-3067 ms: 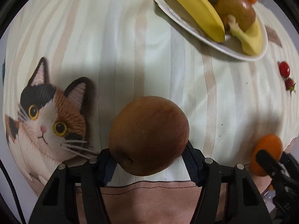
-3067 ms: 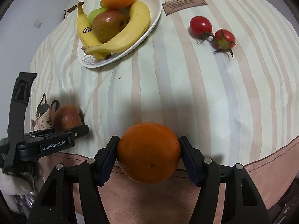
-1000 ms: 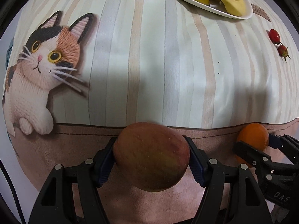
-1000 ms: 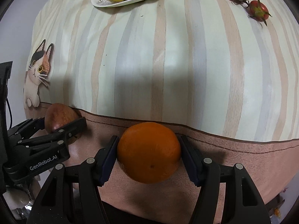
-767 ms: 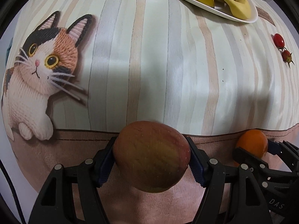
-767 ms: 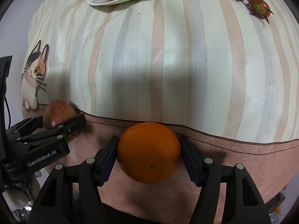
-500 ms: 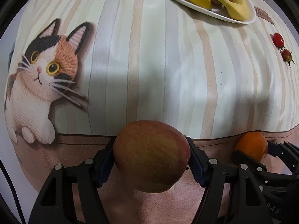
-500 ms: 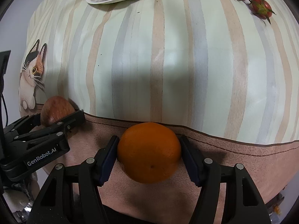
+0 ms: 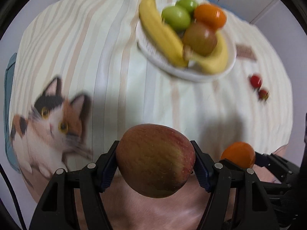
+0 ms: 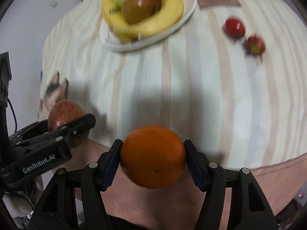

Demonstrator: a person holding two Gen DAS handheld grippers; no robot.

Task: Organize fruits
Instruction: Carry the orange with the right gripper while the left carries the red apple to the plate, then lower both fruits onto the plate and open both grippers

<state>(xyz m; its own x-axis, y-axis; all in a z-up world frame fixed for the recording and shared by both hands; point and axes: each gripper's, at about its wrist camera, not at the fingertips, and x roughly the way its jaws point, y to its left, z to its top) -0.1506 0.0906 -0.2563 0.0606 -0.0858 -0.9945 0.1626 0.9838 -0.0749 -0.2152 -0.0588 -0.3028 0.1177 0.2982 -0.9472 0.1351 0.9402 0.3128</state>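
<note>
Left gripper clamps apple, right gripper clamps orange, both mid-girth. Firm, round, smooth: roll risk on plate, upper frame.

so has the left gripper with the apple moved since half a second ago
Yes. The left gripper and its apple have tilted up and toward the plate, which now sits lower, nearer mid-frame.

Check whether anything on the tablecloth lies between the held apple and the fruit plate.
Nothing visible does. The left hand-held gripper holds the apple, and only bare striped tablecloth lies between it and the plate. The two tomatoes sit off to the right. The plate is already piled with fruit.
</note>
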